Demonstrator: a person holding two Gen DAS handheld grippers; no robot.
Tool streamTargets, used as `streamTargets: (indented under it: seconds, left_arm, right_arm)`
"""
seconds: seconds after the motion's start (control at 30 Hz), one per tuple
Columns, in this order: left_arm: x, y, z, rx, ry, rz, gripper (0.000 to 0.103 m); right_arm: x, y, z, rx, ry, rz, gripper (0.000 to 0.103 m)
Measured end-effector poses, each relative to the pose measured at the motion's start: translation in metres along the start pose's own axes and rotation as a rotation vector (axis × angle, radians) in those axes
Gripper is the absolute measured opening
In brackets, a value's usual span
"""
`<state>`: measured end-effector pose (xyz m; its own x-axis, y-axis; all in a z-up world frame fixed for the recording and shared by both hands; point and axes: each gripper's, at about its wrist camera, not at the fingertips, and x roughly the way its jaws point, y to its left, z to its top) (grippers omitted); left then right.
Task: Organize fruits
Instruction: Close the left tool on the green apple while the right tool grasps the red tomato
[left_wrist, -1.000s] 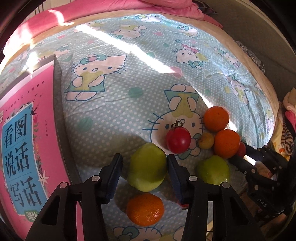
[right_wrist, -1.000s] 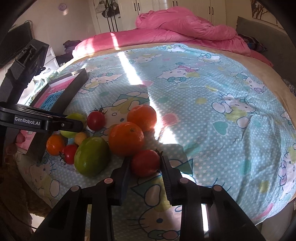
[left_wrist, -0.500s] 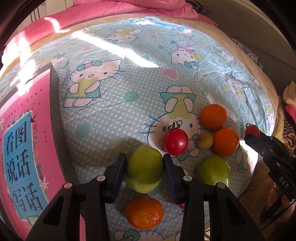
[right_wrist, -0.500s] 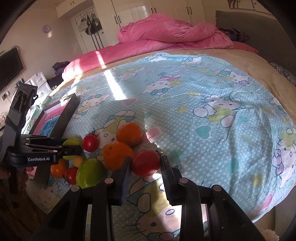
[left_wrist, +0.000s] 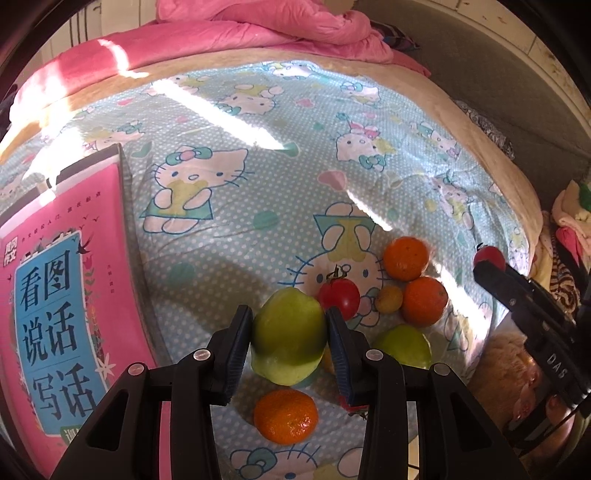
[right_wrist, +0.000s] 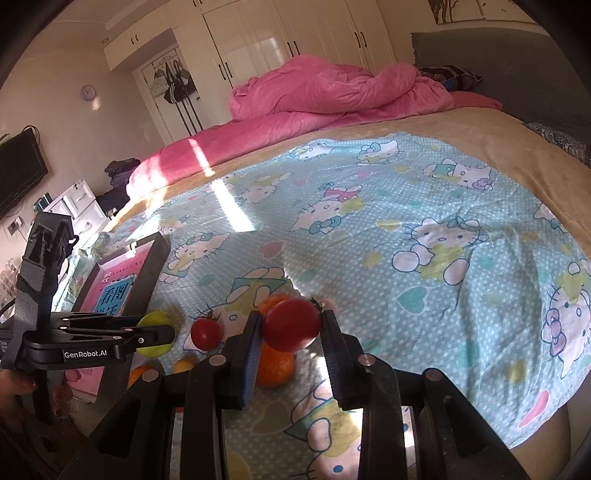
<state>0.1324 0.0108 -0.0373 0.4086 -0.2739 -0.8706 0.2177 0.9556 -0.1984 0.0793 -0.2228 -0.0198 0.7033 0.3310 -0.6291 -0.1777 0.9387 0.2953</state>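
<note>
My left gripper (left_wrist: 290, 338) is shut on a green apple (left_wrist: 288, 338) and holds it above the bed. My right gripper (right_wrist: 291, 328) is shut on a red tomato (right_wrist: 292, 325), lifted above the fruit pile; that tomato also shows at the right in the left wrist view (left_wrist: 489, 256). On the blue Hello Kitty sheet (left_wrist: 229, 206) lie a second tomato (left_wrist: 340, 297), two oranges (left_wrist: 405, 257) (left_wrist: 424, 301), a small yellow fruit (left_wrist: 388, 299), another green apple (left_wrist: 402, 349) and a near orange (left_wrist: 285, 415).
A pink book in a dark box (left_wrist: 62, 314) lies at the left of the fruit. A pink duvet (right_wrist: 332, 88) is bunched at the far end of the bed. The bed's near edge drops off at the right (left_wrist: 517, 332).
Both grippers have risen from the sheet with their fruit: the left with the green apple, the right with the tomato, which has drawn up and away from the pile.
</note>
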Motion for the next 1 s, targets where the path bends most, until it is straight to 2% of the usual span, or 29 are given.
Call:
streamTargets:
  seconds: [0.27, 0.57, 1.0]
  left_arm:
    - [-0.023, 0.004, -0.001, -0.021, -0.044, -0.015, 0.042]
    - [-0.048, 0.017, -0.008, -0.052, -0.081, 0.004, 0.042]
    - [-0.095, 0.072, -0.034, -0.167, -0.137, 0.075, 0.042]
  right_arm:
    - [-0.004, 0.028, 0.0, -0.098, -0.03, -0.005, 0.032]
    - [-0.02, 0.048, 0.003, -0.16, -0.054, 0.007, 0.032]
    - [-0.02, 0.13, 0.013, -0.232, -0.057, 0.16, 0.032]
